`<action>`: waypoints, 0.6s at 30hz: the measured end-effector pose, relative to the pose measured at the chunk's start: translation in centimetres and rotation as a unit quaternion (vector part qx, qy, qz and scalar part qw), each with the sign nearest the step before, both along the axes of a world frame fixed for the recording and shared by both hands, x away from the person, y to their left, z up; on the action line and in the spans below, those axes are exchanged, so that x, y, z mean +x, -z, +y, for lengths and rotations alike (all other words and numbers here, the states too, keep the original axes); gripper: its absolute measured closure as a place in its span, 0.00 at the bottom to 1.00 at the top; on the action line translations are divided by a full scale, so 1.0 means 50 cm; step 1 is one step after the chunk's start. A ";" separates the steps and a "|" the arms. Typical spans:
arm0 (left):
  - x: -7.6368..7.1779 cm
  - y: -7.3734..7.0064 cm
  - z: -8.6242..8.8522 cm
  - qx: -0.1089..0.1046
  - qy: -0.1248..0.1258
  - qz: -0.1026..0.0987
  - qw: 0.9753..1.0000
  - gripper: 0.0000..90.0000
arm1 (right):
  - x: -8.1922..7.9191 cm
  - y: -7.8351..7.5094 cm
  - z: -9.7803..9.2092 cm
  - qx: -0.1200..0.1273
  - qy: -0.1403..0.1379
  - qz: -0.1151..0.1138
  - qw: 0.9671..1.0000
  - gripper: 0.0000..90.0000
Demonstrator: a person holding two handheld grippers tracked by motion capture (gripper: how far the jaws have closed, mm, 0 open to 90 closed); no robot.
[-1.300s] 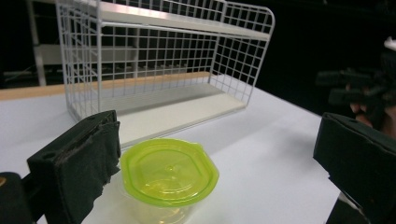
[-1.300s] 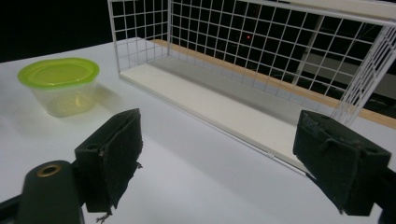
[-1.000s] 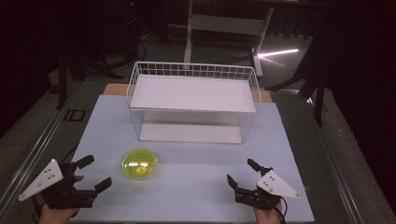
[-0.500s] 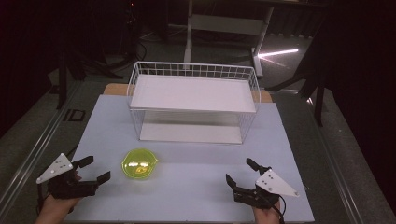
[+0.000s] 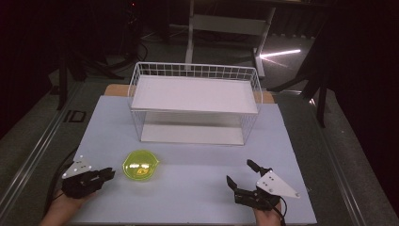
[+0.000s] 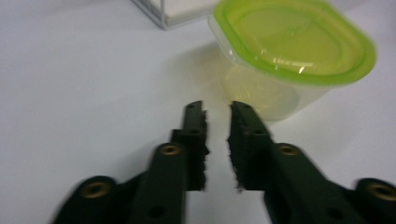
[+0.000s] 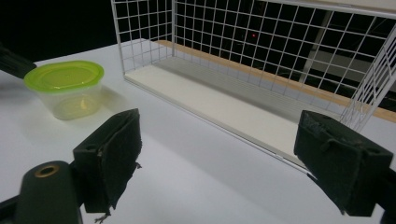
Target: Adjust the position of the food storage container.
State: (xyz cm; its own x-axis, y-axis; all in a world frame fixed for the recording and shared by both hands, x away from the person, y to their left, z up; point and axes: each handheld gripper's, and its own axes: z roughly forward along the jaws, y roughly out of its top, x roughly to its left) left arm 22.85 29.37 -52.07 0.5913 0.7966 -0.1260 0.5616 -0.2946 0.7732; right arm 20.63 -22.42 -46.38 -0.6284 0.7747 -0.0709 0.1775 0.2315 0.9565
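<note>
High view: left tongs (image 5: 109, 174) beside container (image 5: 140, 165)

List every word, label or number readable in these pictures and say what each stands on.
"ID": large pale letters on the dark floor strip left of the table, in the high view.
The green-lidded container carries no readable label; nothing else is legible.
</note>
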 end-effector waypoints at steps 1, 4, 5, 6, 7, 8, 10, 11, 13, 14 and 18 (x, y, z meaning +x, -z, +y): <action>0.004 0.002 -0.003 -0.001 0.005 0.003 1.000 0.95 | 0.000 0.000 0.000 0.000 0.000 0.000 1.000 0.17; 0.018 0.004 -0.012 0.009 0.005 0.007 1.000 1.00 | 0.000 0.000 -0.002 0.003 -0.001 0.001 1.000 0.17; 0.022 0.005 -0.015 0.010 0.004 0.008 1.000 1.00 | 0.001 0.000 -0.003 0.004 -0.001 0.002 1.000 0.17; 0.027 0.005 -0.018 0.010 0.005 0.011 1.000 1.00 | 0.001 0.001 -0.004 0.005 -0.001 0.003 1.000 0.17; 0.031 0.007 -0.023 0.009 0.007 0.013 1.000 1.00 | 0.002 0.001 -0.004 0.006 0.000 0.004 1.000 0.17; 0.035 0.008 -0.027 0.010 0.012 0.016 1.000 1.00 | 0.002 0.001 -0.005 0.005 0.000 0.005 1.000 0.17; 0.038 0.009 -0.033 0.011 0.017 0.017 1.000 1.00 | 0.002 0.001 -0.005 0.006 -0.001 0.005 1.000 0.17; 0.042 0.010 -0.041 0.014 0.023 0.018 0.999 1.00 | 0.002 0.001 -0.005 0.006 -0.001 0.004 1.000 0.17; 0.045 0.012 -0.048 0.012 0.025 0.019 0.999 1.00 | 0.002 0.000 -0.005 0.007 -0.002 0.004 1.000 0.17; 0.047 0.013 -0.051 0.012 0.024 0.019 0.999 1.00 | 0.002 0.001 -0.005 0.007 -0.003 0.004 1.000 0.17; 0.053 0.018 -0.066 0.009 0.033 0.027 0.999 1.00 | 0.004 0.002 -0.006 0.007 -0.007 0.007 1.000 0.17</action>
State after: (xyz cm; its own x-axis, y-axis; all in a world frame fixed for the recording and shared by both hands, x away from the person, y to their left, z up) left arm 25.49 26.05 -52.98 0.6359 0.7580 -0.1452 0.5806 -0.3459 0.7370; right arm 20.82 -22.71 -46.46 -0.6401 0.7666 -0.0505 0.1881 0.2201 0.9572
